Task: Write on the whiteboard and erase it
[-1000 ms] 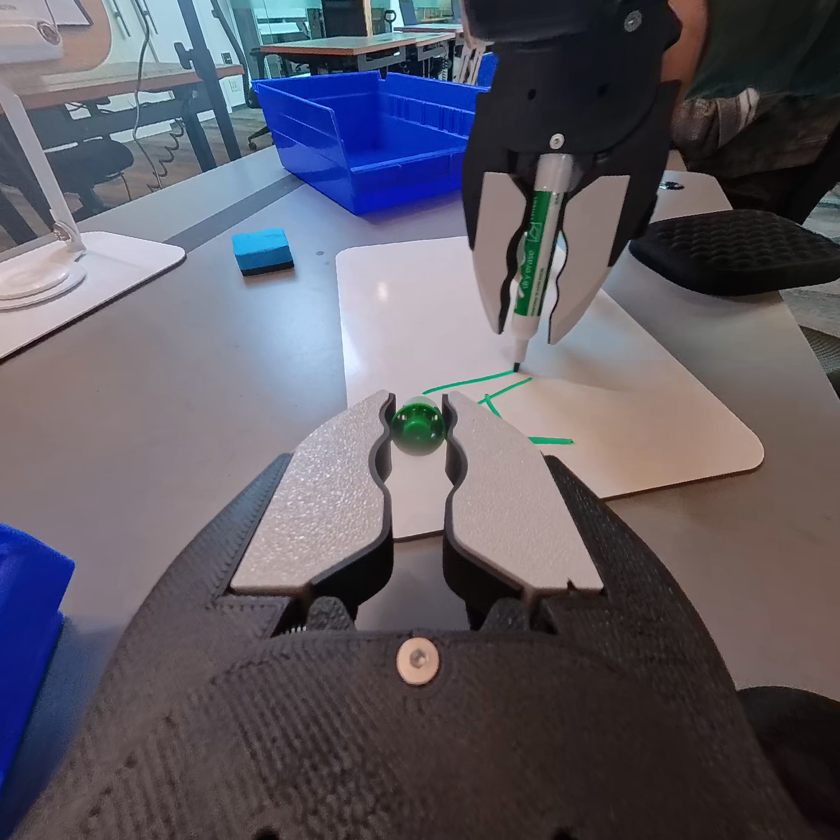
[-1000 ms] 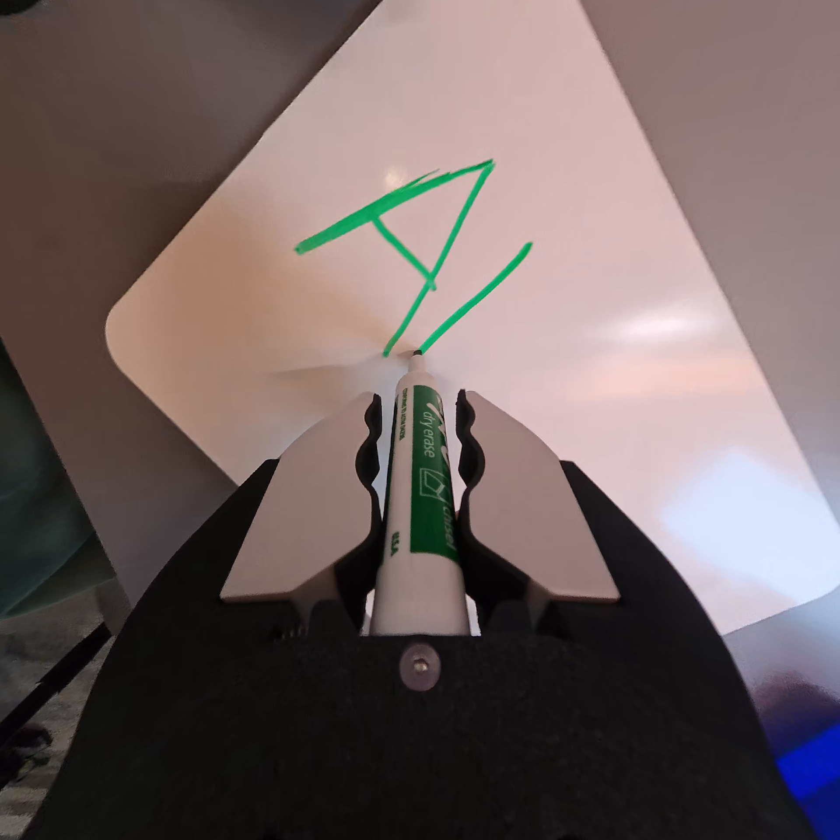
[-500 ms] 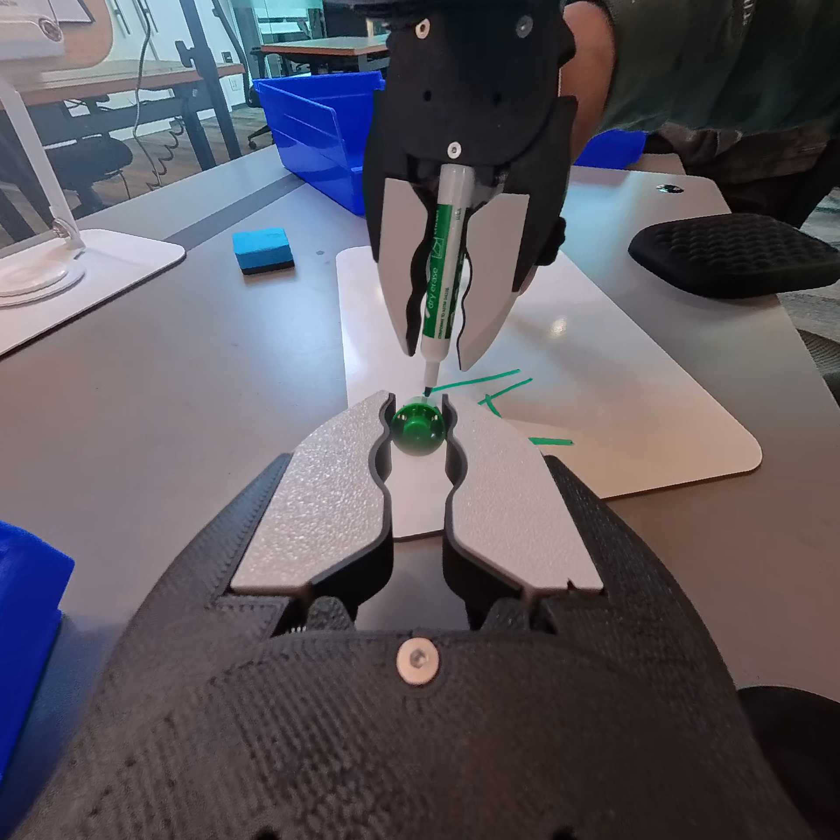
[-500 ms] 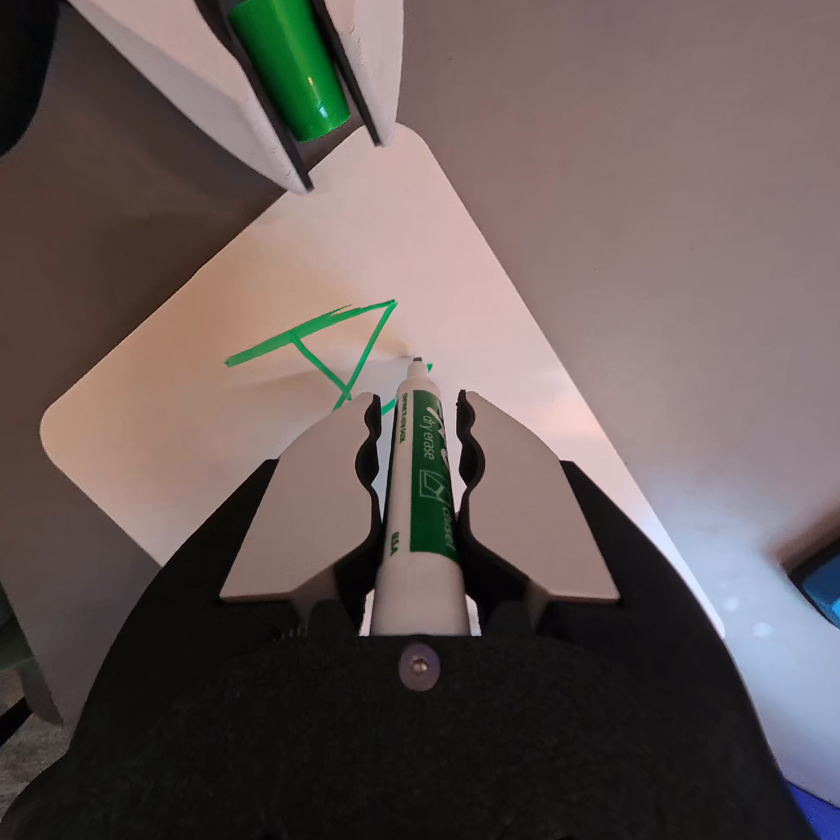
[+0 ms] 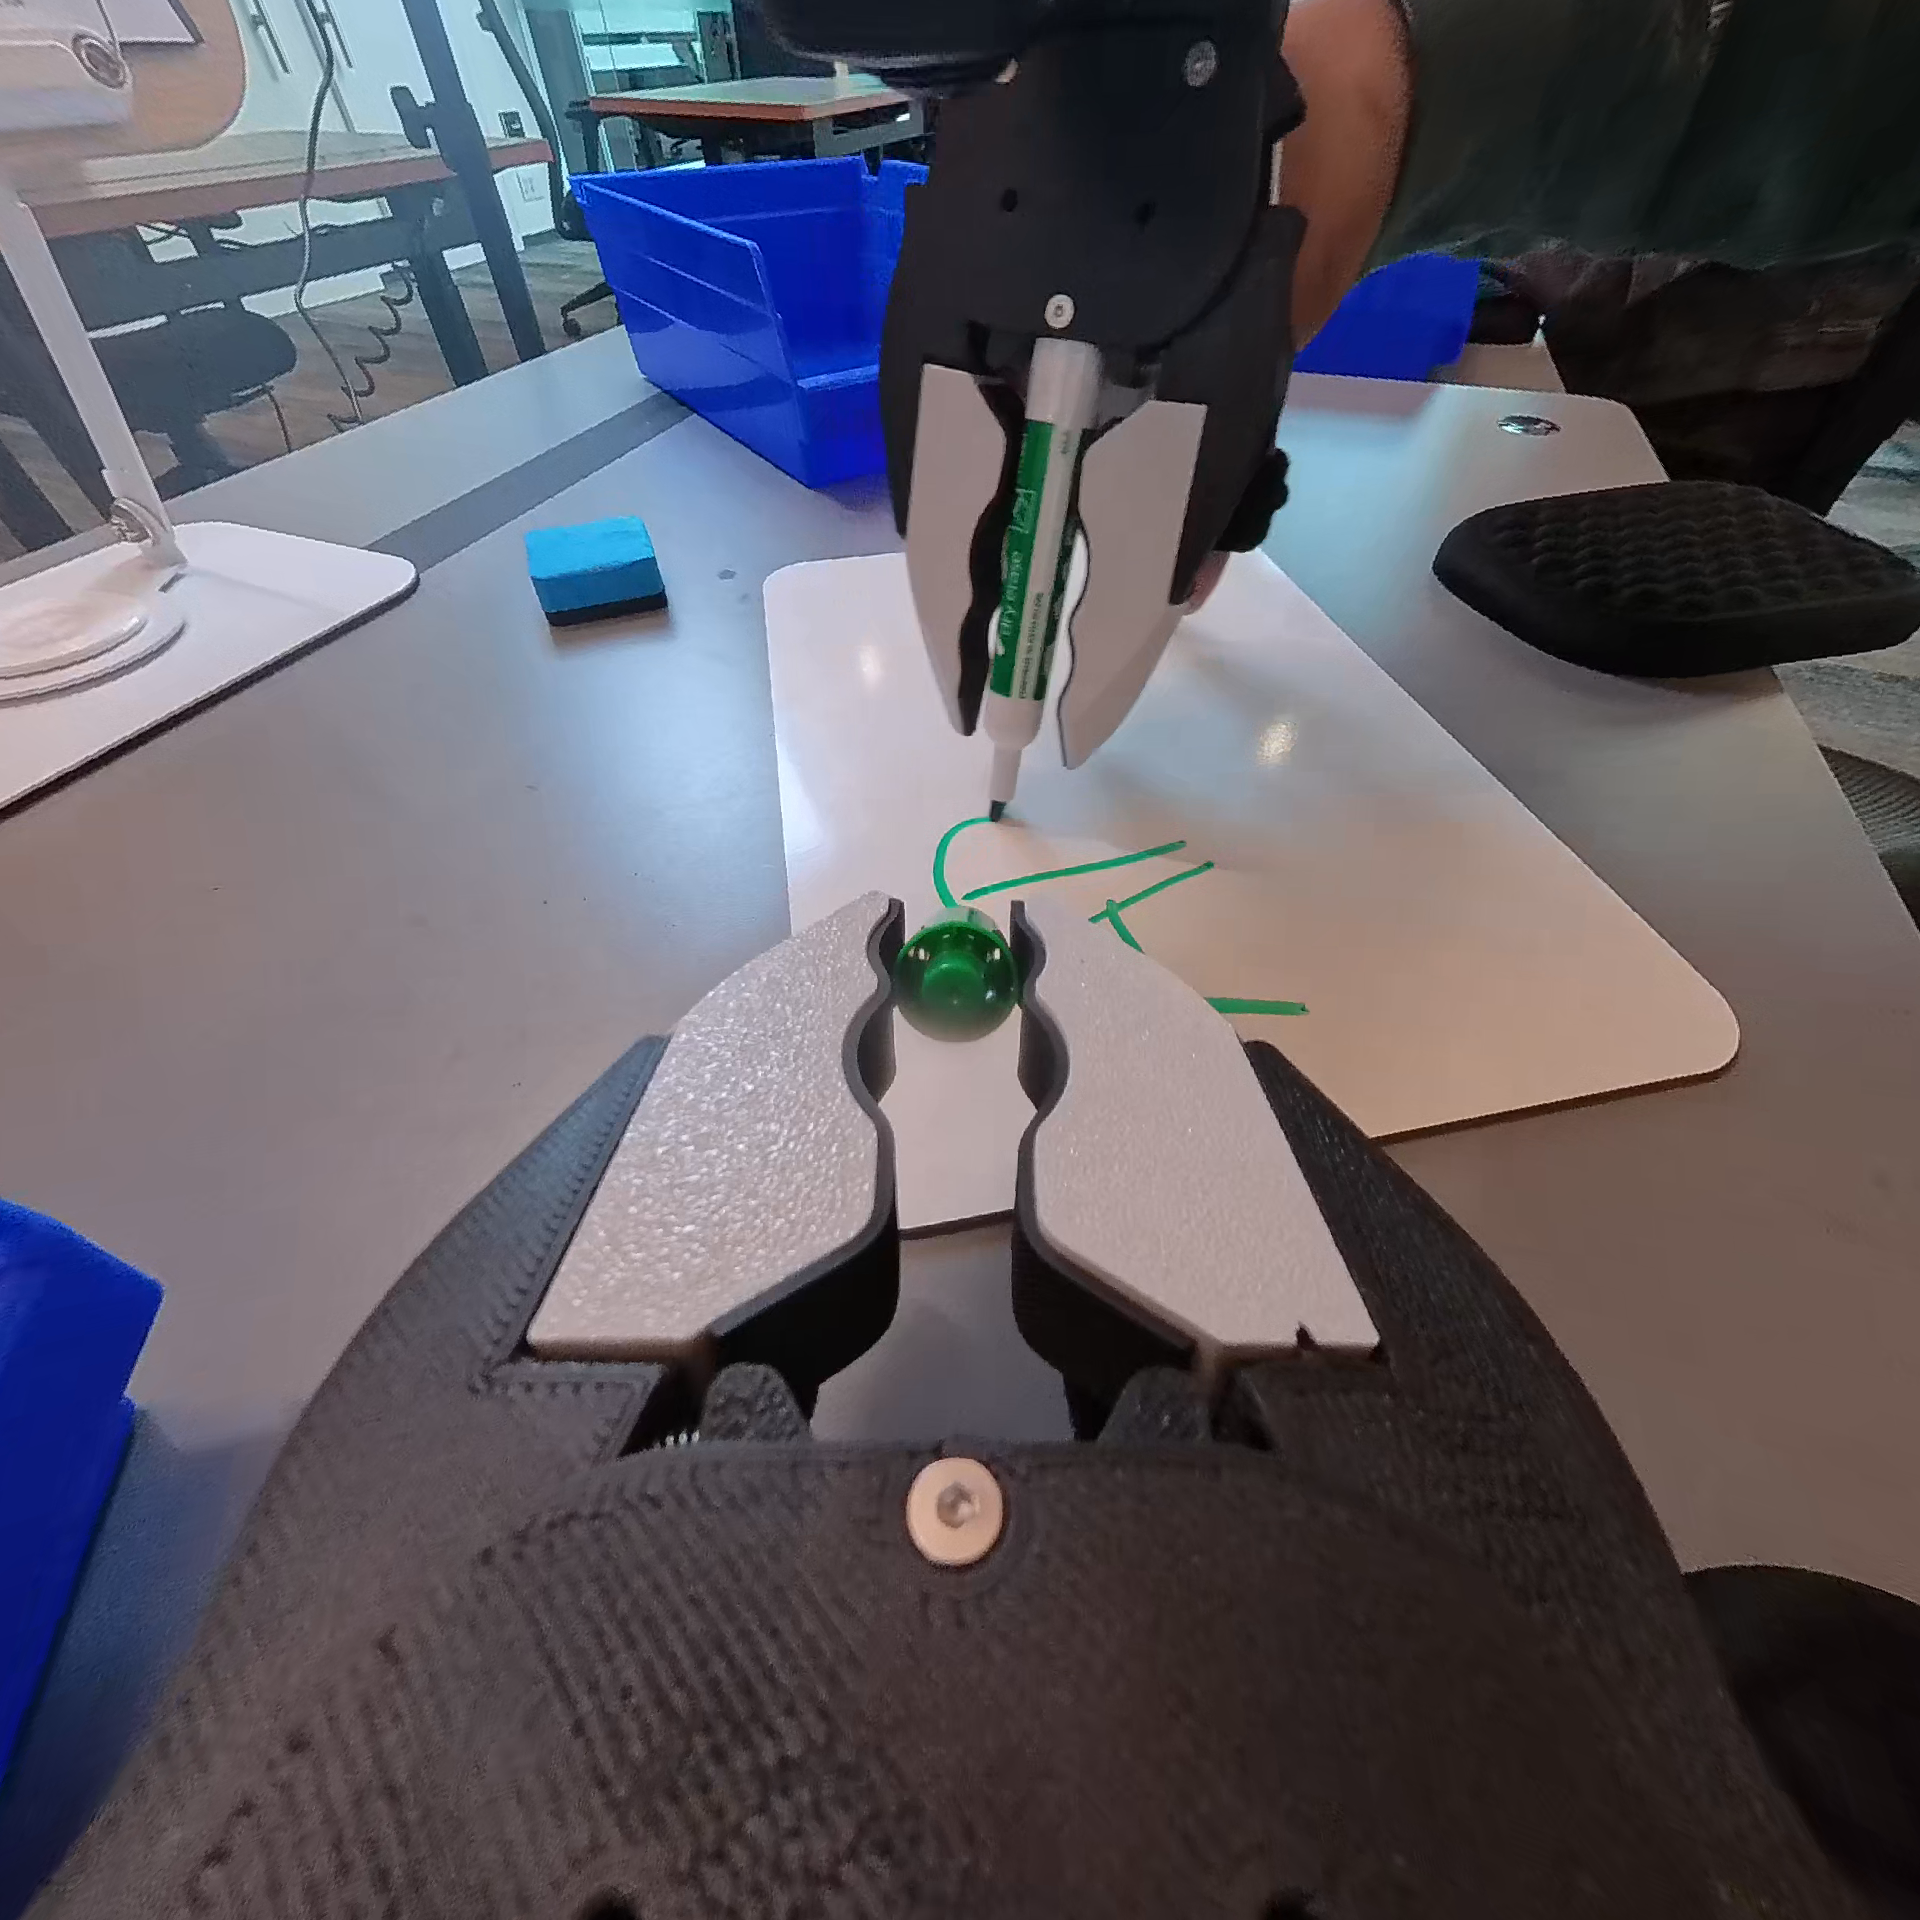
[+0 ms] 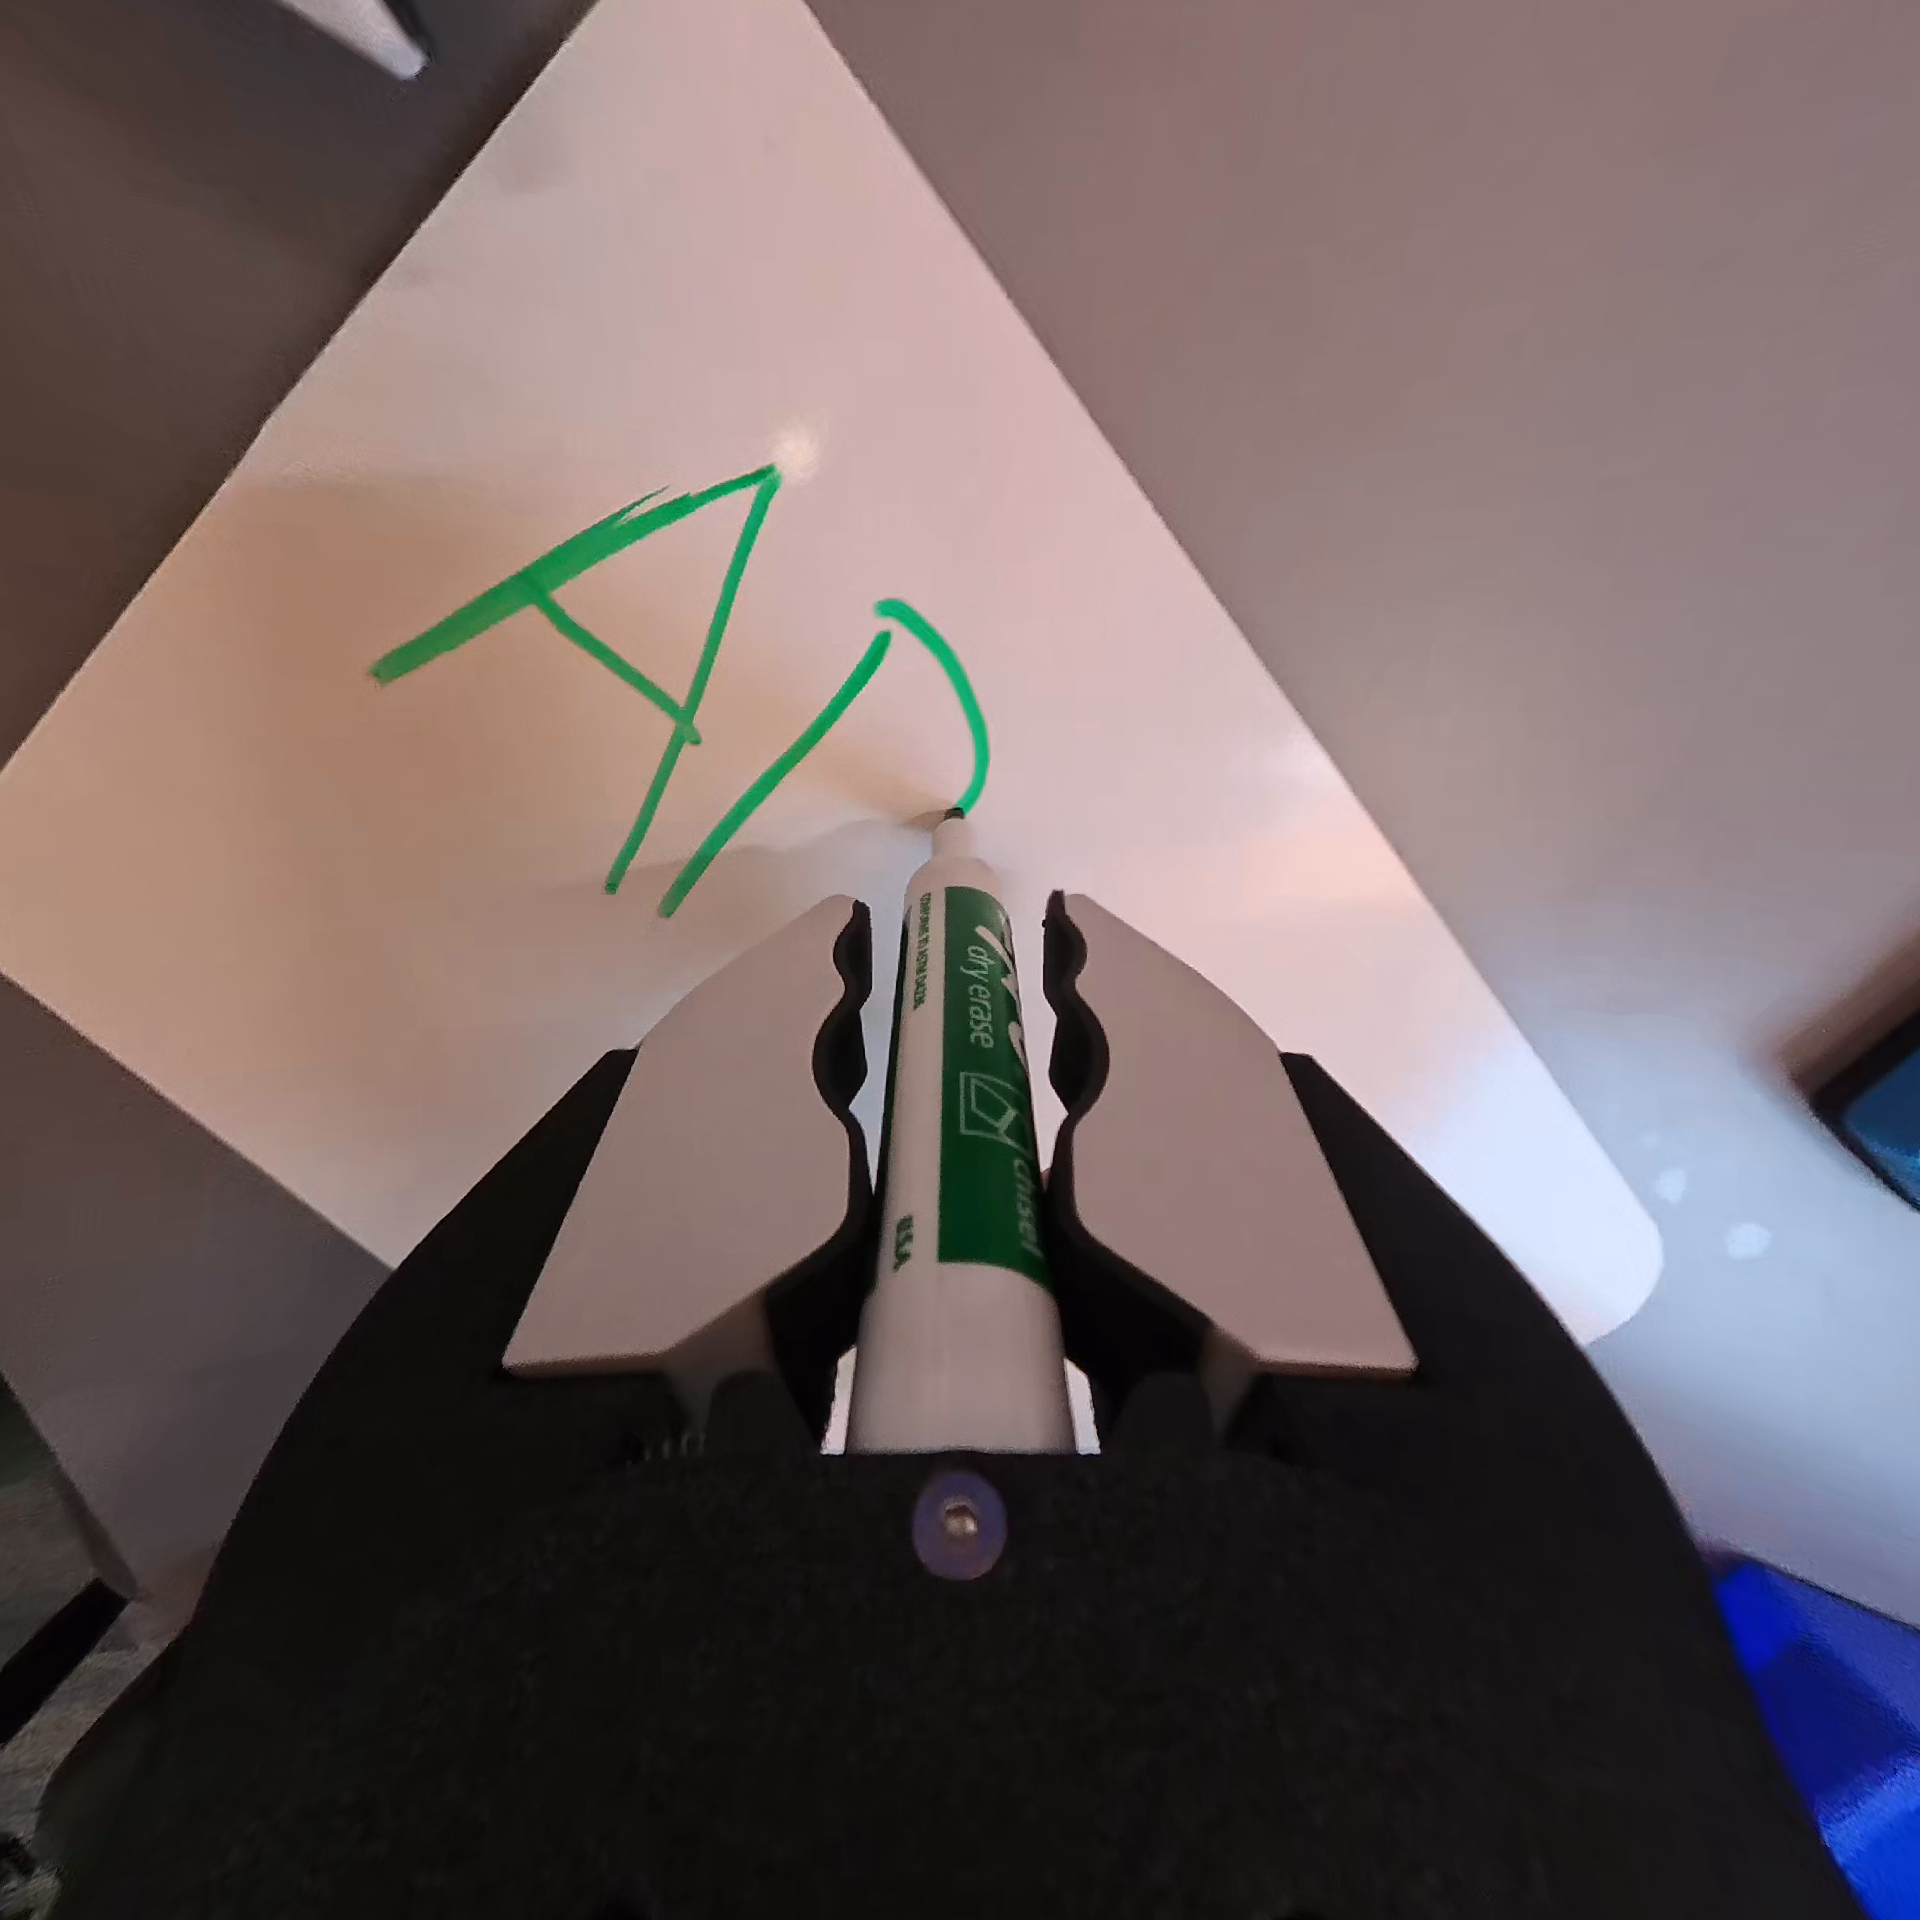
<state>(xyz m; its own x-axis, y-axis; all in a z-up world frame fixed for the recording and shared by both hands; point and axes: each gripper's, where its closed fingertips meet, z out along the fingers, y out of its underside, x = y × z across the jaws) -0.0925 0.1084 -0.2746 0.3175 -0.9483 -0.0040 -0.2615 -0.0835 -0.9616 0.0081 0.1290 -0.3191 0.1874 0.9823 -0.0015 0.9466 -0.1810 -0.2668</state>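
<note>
Right tongs (image 6: 954, 914) clamped on green-and-white dry-erase marker (image 6: 961, 1122), tip on flat white whiteboard (image 6: 1195, 935); light, even pressure advised. Left tongs (image 5: 954, 920) pinch green marker cap (image 5: 954, 982).

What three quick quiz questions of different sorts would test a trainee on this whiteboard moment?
1. True or false: the marker tip touches the whiteboard.
2. What does the left claw hold? A) eraser B) green marker cap C) nothing
3. Fill in: the blue eraser lies on the ___, beside the board.

Key: 1 true; 2 B; 3 table. The right claw grips the marker.
</note>
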